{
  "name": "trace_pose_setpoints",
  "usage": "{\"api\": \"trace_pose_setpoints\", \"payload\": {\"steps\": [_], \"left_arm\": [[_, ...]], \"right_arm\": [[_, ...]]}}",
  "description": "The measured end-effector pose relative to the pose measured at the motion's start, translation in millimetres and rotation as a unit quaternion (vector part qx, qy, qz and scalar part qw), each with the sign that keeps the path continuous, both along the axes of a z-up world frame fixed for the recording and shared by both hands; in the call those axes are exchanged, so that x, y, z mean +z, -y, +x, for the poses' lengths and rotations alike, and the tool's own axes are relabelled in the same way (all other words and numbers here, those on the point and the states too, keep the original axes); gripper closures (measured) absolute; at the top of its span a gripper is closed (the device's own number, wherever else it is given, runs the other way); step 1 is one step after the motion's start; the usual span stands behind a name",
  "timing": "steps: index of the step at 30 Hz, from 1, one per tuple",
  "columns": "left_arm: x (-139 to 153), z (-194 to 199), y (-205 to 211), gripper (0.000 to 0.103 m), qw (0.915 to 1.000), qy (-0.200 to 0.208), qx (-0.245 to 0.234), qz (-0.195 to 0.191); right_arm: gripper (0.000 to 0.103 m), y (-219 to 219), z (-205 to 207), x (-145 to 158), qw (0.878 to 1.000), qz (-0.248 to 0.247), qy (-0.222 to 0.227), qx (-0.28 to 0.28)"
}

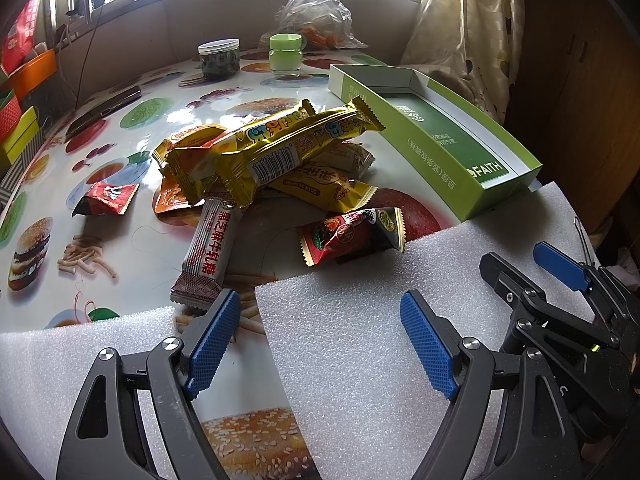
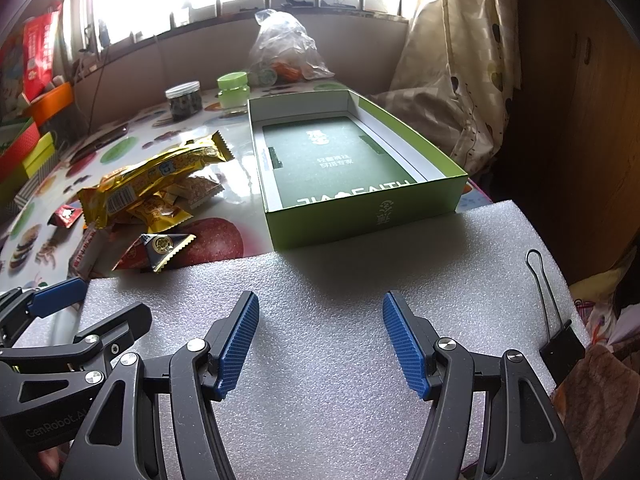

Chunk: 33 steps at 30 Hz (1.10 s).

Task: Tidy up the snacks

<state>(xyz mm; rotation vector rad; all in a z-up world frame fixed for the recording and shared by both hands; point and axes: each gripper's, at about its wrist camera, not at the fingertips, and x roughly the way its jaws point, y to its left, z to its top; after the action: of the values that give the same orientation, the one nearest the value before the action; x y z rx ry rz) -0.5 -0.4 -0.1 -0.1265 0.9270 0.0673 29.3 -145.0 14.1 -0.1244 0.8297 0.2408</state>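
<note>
A pile of snack packets (image 1: pixel 264 152) lies mid-table, topped by long gold bars; it also shows in the right wrist view (image 2: pixel 152 184). A white nougat bar (image 1: pixel 208 252) and a red triangular packet (image 1: pixel 352 232) lie at its near side, and a small red packet (image 1: pixel 106 198) lies to the left. An open green box (image 1: pixel 440 136) stands to the right, empty in the right wrist view (image 2: pixel 344 164). My left gripper (image 1: pixel 320 308) is open and empty, low over white foam just short of the nougat bar. My right gripper (image 2: pixel 320 308) is open and empty over the foam, in front of the box.
White foam sheets (image 2: pixel 340 280) cover the near table edge. A dark jar (image 1: pixel 219 58), a green-lidded jar (image 1: pixel 285 54) and a plastic bag (image 1: pixel 316 12) stand at the back. A phone (image 1: pixel 104 110) lies at the left. A binder clip (image 2: pixel 560 348) sits on the foam at the right.
</note>
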Motion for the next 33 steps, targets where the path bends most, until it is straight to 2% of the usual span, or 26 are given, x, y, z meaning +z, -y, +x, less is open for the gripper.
{"api": "trace_pose_setpoints", "payload": {"steps": [33], "left_arm": [[3.8,-0.8,-1.9,0.021,1.0000,0.006,-0.002,0.003]], "right_arm": [[0.039,0.6,-1.6,0.1,1.000,0.000,0.002,0.000]]}}
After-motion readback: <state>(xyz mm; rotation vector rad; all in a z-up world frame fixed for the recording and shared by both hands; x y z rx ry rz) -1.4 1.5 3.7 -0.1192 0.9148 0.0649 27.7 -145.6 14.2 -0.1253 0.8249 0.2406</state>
